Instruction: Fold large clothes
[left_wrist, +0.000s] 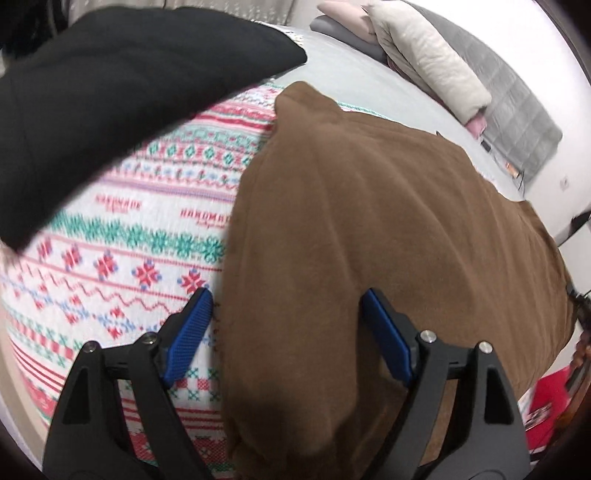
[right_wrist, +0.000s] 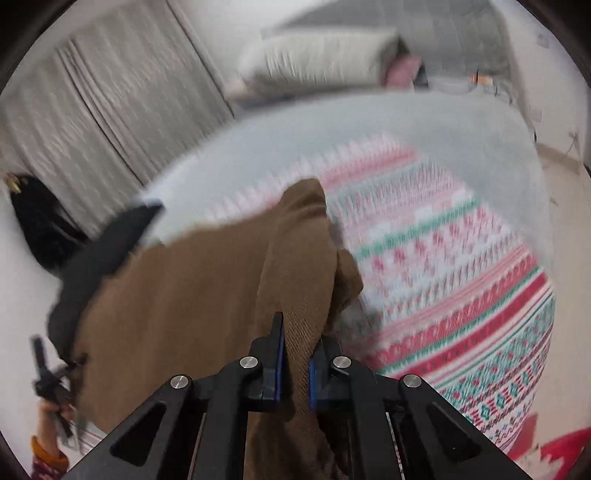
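Observation:
A large brown garment (left_wrist: 388, 236) lies spread on a patterned red, green and white blanket (left_wrist: 122, 229) on a bed. My left gripper (left_wrist: 286, 325) is open just above the garment's near left edge, its blue pads (left_wrist: 188, 339) astride the fabric. My right gripper (right_wrist: 295, 358) is shut on a bunched fold of the brown garment (right_wrist: 295, 266) and holds it lifted above the patterned blanket (right_wrist: 461, 280). The rest of the garment (right_wrist: 177, 295) trails to the left. The right wrist view is motion-blurred.
A black garment (left_wrist: 110, 103) lies across the blanket at the upper left, and shows at the left in the right wrist view (right_wrist: 103, 251). Pillows (left_wrist: 424, 55) and a grey quilt (left_wrist: 517, 110) sit at the bed's head. Curtains (right_wrist: 110, 103) hang beyond. Red items (left_wrist: 546, 402) lie on the floor.

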